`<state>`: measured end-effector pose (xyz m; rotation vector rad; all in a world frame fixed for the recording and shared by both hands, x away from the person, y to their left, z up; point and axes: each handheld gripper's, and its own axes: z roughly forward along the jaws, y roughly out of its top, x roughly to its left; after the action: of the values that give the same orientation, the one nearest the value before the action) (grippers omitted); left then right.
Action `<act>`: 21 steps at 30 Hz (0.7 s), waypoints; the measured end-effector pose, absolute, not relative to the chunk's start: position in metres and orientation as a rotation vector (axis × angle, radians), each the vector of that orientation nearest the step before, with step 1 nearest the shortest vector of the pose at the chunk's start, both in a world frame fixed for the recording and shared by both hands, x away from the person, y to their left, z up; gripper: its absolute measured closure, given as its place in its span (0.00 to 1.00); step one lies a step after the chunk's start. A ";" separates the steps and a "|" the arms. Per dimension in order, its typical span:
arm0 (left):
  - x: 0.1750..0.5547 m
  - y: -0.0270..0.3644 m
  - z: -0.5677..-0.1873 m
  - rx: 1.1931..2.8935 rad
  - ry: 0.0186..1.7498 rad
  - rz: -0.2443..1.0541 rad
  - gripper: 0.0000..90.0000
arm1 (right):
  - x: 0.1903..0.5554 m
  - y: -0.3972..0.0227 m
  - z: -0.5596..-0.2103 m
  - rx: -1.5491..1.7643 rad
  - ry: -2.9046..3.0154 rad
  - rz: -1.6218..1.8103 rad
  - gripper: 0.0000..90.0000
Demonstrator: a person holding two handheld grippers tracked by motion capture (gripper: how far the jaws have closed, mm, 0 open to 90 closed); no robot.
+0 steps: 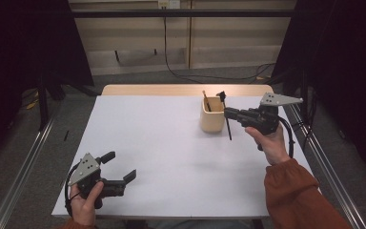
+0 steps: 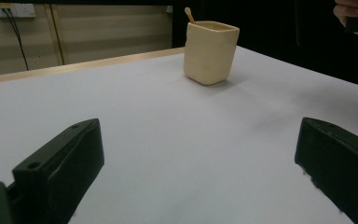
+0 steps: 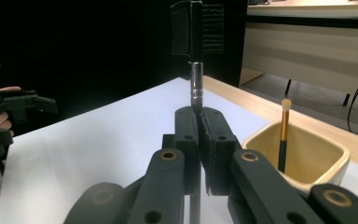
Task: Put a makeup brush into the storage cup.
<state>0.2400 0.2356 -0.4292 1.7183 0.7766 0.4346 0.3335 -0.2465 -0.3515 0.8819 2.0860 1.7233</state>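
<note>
My right gripper (image 1: 228, 113) (image 3: 199, 140) is shut on the thin stem of a black comb-and-brush tool (image 1: 228, 128) (image 3: 192, 32). It holds the tool upright above the table, just right of a cream cup (image 1: 212, 120) (image 3: 318, 161). The tool's toothed head points up. A small brush with a golden handle (image 1: 206, 101) (image 3: 284, 128) stands inside the cup. My left gripper (image 1: 120, 165) (image 2: 200, 156) rests open near the table's front left corner with nothing between its jaws. It faces the cup (image 2: 210, 51) from a distance.
The white table (image 1: 162, 143) has a wooden strip along its far edge. Metal rails run along both sides of the table. Cables lie on the floor behind. The hand holding the right gripper (image 2: 354, 14) appears at the top right of the left gripper view.
</note>
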 end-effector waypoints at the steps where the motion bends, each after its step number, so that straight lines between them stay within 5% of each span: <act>1: 0.240 0.236 -0.429 1.718 0.775 0.435 0.01 | 0.335 -0.246 -0.350 0.881 2.082 1.730 0.95; 21: 0.241 0.235 -0.429 1.721 0.772 0.432 0.01 | 0.361 -0.234 -0.335 0.863 2.079 1.684 0.95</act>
<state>0.2407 0.2355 -0.4291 1.7207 0.7722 0.4316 0.3612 -0.2336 -0.3355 0.8631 2.0795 1.6837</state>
